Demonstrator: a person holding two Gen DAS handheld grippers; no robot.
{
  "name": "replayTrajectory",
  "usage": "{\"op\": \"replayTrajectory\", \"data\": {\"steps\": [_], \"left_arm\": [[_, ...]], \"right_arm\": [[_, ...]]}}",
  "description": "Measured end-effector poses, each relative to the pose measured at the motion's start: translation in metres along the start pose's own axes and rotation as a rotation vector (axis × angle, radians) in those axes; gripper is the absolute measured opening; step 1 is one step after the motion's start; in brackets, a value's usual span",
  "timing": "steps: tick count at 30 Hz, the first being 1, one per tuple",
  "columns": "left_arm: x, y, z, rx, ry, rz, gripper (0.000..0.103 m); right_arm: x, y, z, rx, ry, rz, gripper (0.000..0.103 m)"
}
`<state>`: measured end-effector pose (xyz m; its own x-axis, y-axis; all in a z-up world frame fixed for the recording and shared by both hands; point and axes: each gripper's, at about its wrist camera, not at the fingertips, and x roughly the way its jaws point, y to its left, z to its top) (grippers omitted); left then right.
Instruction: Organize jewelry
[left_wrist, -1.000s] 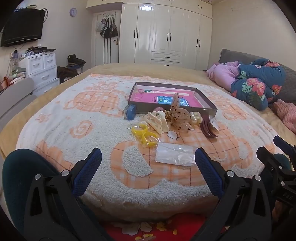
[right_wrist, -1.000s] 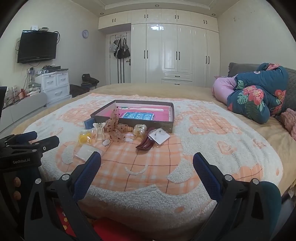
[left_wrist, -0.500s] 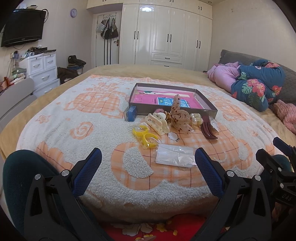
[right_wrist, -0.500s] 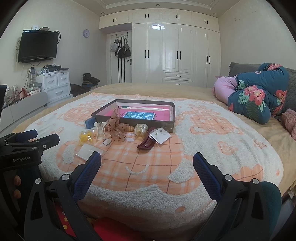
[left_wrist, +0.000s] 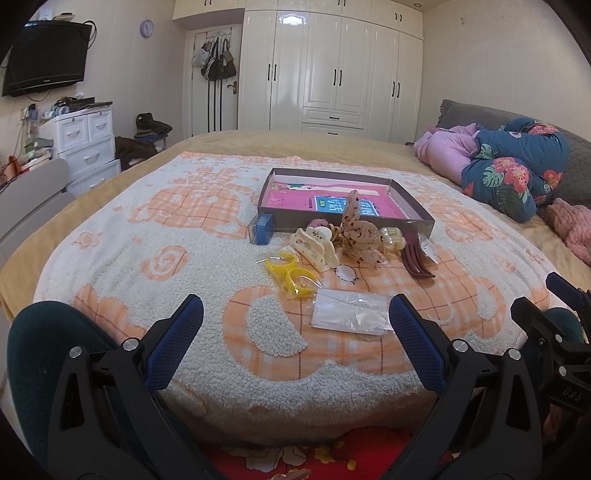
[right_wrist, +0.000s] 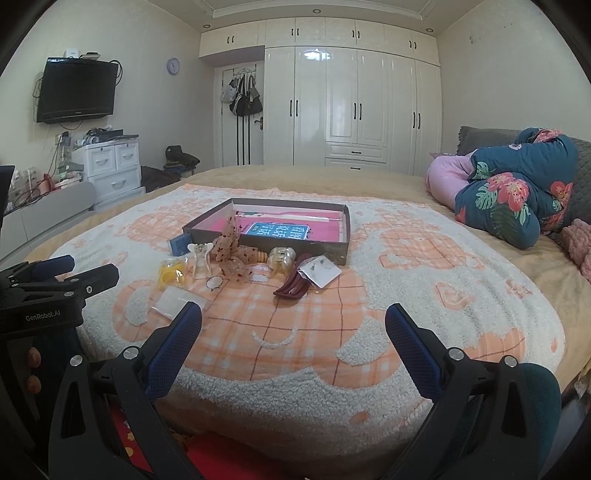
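Left wrist view: barely shifted vs 1 s ago, left gripper (left_wrist: 295, 325) & right gripper (right_wrist: 293, 330) both still spread wide, empty. Jewelry pile (left_wrist: 343, 243) on blanket (left_wrist: 166, 236), touching box (left_wrist: 417, 214) front: clips, yellow rings, clear bag.

You face a bedroom with cream walls and a white wardrobe (right_wrist: 354, 110) filling the far wall. A door (right_wrist: 240, 125) hung with bags stands to its left, a clock (right_wrist: 172, 65) above. A television (right_wrist: 75, 90) hangs on the left wall over a white drawer unit (right_wrist: 110, 166). The bed (right_wrist: 295, 181) carries an orange-checked fleece blanket (right_wrist: 406, 295) and bundled floral bedding (right_wrist: 517, 192) at right.
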<state>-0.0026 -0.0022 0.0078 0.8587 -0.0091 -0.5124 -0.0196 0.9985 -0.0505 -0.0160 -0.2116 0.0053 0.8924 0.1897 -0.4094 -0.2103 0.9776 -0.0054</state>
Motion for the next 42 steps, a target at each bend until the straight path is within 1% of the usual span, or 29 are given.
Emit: {"op": "replayTrajectory", "data": {"steps": [21,29,32,33,36,38,40,42], "left_arm": [[0.001,0.0,0.001,0.006,-0.001,0.001,0.092],[0.002,-0.004,0.002,0.025,-0.002,-0.015,0.092],[0.004,-0.001,0.003,0.019,0.0,-0.013,0.092],[0.007,-0.007,0.003,0.02,0.004,-0.015,0.092],[0.012,-0.007,0.004,0.021,0.009,-0.007,0.092],[0.015,-0.007,0.007,0.019,0.002,-0.001,0.092],[0.018,-0.007,0.009,0.008,-0.003,-0.002,0.092],[0.024,-0.007,0.011,0.008,0.013,-0.009,0.092]], "right_arm": [[0.0,-0.001,0.003,0.004,-0.003,-0.001,0.097],[0.0,-0.005,0.003,0.007,-0.003,-0.004,0.097],[0.0,-0.007,0.004,0.009,-0.007,-0.012,0.097],[0.0,-0.008,0.005,0.012,-0.011,-0.017,0.097],[0.003,-0.01,0.007,0.011,-0.014,-0.018,0.097],[0.006,-0.01,0.008,0.009,-0.005,-0.014,0.097],[0.011,-0.009,0.01,-0.005,0.006,-0.028,0.097],[0.018,-0.012,0.011,-0.002,0.018,-0.033,0.097]]}}
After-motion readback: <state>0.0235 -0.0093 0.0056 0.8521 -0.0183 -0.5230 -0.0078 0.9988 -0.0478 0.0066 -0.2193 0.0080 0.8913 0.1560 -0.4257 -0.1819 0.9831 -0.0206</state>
